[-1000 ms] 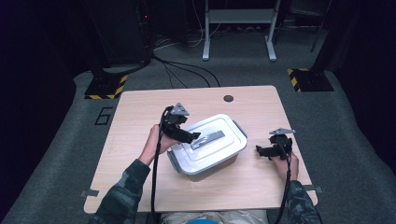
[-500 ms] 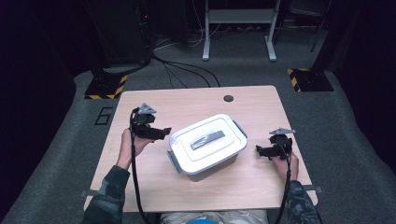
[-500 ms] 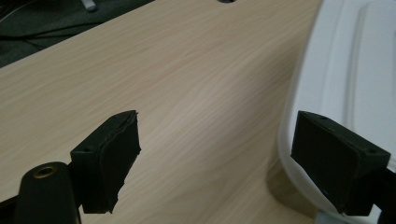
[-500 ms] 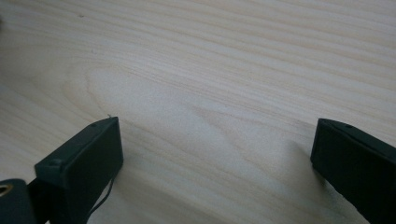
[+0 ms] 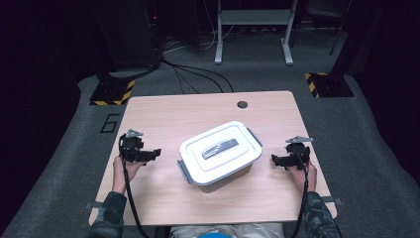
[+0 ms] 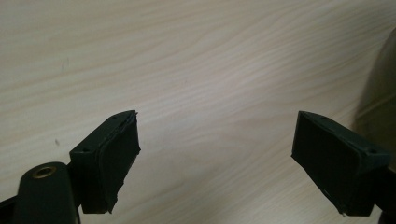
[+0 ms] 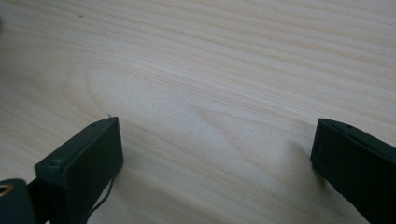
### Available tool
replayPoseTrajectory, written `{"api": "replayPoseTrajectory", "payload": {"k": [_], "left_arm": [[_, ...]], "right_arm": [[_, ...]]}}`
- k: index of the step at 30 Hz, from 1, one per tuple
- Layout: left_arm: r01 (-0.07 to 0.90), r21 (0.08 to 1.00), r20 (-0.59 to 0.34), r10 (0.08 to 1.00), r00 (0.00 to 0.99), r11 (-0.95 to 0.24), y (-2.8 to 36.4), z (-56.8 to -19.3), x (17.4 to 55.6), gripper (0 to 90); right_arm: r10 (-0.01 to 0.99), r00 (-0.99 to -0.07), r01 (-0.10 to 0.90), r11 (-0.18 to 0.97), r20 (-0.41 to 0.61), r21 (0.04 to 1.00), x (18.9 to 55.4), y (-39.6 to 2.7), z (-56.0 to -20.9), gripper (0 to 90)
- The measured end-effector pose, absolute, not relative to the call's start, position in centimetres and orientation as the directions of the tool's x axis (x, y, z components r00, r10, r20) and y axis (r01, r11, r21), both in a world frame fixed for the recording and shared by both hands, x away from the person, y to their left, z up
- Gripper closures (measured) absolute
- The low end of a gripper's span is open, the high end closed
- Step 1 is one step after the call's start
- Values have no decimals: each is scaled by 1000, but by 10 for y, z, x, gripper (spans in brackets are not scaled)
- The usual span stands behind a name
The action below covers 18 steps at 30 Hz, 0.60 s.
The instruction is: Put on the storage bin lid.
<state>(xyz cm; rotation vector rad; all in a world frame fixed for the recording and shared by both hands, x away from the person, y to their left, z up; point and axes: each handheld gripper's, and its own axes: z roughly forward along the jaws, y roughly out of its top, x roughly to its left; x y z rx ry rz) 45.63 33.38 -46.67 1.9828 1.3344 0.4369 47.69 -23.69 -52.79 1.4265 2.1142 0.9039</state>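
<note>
Between the black left hand-held gripper [image 5: 154, 153] and black right hand-held gripper [image 5: 275, 160], a white box [image 5: 220, 152] with grey latches sits on the pale wood-grain desk [image 5: 173, 111].

The white box [image 5: 220, 153] hides its own contents under the closed lid. The table [image 5: 208, 111] near edge is partly cut off.

Overhead view; tool views near table [image 5: 198, 109]

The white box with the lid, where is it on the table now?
In the high view the white box sits near the middle of the table, between the left gripper and the right gripper, touching neither.
</note>
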Motion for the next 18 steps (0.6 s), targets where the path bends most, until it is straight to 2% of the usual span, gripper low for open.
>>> {"api": "replayPoseTrajectory", "payload": {"k": [5, 9, 11, 15, 18], "left_arm": [[705, 677, -110, 919, 379, -210, 344, -497, 453, 140], [724, 665, -130, 928, 350, -180, 353, -516, 450, 102], [709, 679, -93, 935, 342, -192, 353, -520, 447, 88], [670, 720, -73, 940, 332, -180, 353, -526, 441, 87], [641, 739, -9, 948, 317, -207, 352, -530, 437, 88]], "right_arm": [[926, -379, 643, 260, 4, 720, 477, -237, -528, 16], [926, -377, 644, 258, 5, 720, 477, -237, -528, 16], [926, -378, 645, 258, 7, 720, 477, -237, -528, 16], [927, -376, 644, 257, 5, 720, 477, -237, -528, 16], [926, -377, 644, 258, 5, 720, 477, -237, -528, 16]]}}
